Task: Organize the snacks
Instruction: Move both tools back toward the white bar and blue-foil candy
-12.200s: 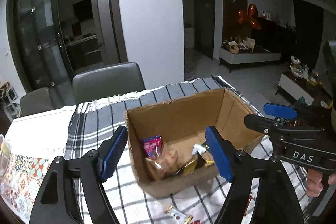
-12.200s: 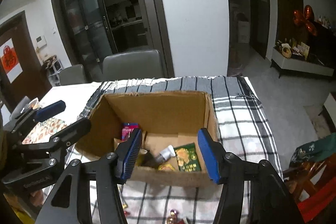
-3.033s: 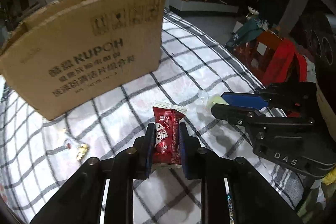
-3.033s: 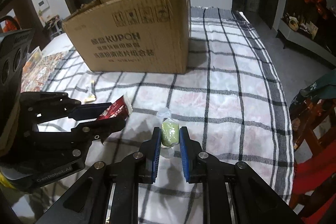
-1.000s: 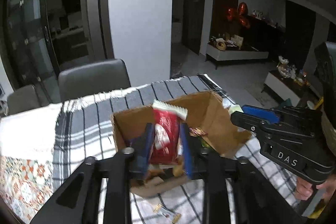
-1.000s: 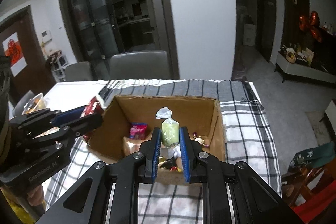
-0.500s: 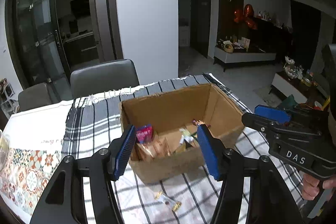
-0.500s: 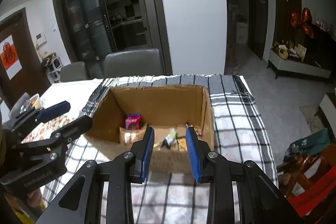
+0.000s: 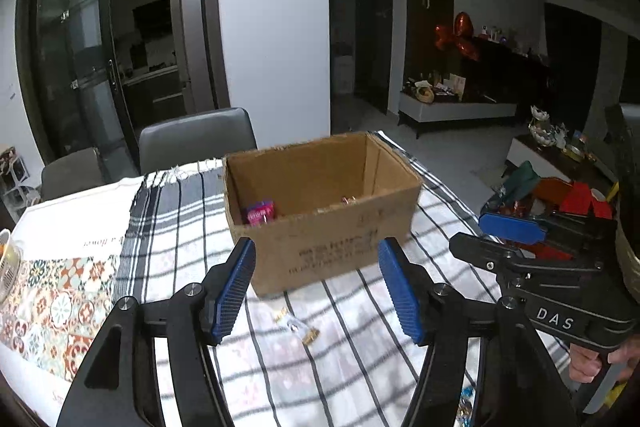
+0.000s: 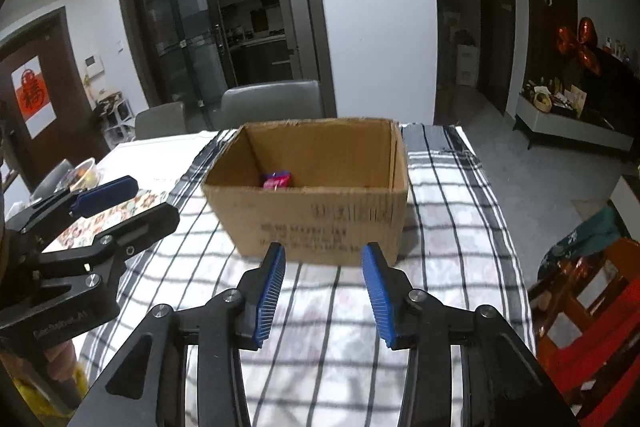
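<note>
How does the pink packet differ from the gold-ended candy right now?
The pink packet lies inside the cardboard box; the gold-ended candy lies outside on the checked cloth, before the box. The packet is opaque pink; the candy's wrapper looks clear with gold ends. Neither is gripped.

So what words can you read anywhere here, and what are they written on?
"DAS": on the right gripper.
Print on the cardboard box: too blurred to read.
Label on the left gripper: too blurred.
Red sign on the door: one character, unreadable.
Pink packet: too small.
</note>
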`<state>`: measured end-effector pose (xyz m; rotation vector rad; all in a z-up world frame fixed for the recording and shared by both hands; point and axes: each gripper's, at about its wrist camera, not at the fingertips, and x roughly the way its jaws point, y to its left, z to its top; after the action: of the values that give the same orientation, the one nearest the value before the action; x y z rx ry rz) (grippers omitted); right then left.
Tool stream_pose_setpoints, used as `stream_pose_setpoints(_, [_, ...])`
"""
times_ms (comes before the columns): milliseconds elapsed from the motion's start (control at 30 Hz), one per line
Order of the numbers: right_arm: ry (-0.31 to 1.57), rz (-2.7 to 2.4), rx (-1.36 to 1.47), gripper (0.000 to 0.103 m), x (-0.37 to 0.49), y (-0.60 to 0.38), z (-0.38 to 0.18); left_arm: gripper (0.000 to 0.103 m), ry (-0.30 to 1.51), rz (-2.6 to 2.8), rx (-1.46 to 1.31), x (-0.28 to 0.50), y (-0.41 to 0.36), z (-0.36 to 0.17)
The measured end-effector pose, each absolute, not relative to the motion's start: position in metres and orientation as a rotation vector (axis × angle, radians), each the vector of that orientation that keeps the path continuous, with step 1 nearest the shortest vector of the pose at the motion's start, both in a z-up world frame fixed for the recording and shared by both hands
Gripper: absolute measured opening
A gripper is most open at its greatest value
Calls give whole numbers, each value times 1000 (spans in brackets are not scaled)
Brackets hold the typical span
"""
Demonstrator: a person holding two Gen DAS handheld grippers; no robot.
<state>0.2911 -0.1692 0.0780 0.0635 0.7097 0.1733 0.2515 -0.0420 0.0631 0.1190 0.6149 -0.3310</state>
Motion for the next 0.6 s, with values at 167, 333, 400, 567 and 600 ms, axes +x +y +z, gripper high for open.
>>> stream_pose_setpoints(167, [742, 191, 69, 41, 262, -170, 63, 63, 627, -343, 130, 227, -44, 50])
stream_pose_setpoints(333, [774, 186, 80, 41, 238, -174, 47, 63, 668, -363, 134, 206, -48, 30])
stream_pose_setpoints(400, [787, 176, 76, 41, 230, -176, 40, 63, 681, -360, 143, 198, -49, 20])
stream_pose_setpoints(567, [829, 171, 84, 41, 212, -178, 21, 63, 725, -363, 147, 184, -54, 2])
stream_pose_setpoints(600, [837, 171, 88, 41, 208, -178, 17, 63, 728, -360, 150, 182, -54, -2])
